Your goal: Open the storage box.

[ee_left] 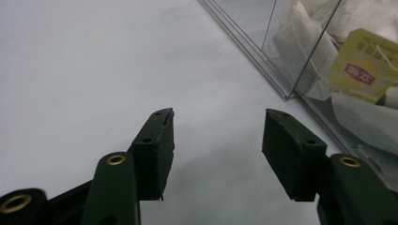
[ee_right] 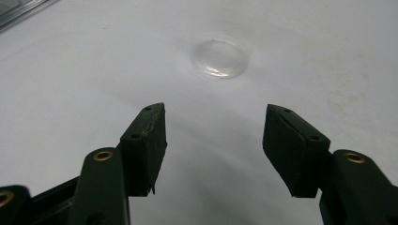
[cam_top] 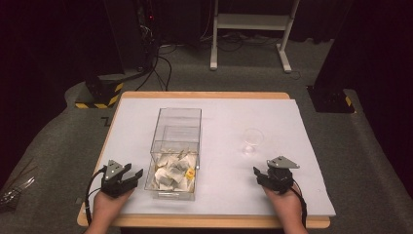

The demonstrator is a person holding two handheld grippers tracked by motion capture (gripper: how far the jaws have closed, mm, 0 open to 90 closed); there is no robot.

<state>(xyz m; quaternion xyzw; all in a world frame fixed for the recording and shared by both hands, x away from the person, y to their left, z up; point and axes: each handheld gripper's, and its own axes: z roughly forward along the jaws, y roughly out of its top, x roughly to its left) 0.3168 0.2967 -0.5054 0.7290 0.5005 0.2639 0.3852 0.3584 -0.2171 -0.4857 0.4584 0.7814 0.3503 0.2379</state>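
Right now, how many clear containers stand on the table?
2: a clear box of tea bags left of centre, and a small clear cup to its right, apart from it.

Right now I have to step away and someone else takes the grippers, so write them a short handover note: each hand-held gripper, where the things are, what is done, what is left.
Left hand-held gripper: open, empty, low over the white table cover, just left of the clear plastic box.
Right hand-held gripper: open, empty, just short of the clear glass cup.
Tea bags, one with a yellow tag, lie in the box's near end.
Done: nothing that shows; the cup looks empty.
Left, probably: take a tea bag from the box and put it in the cup.
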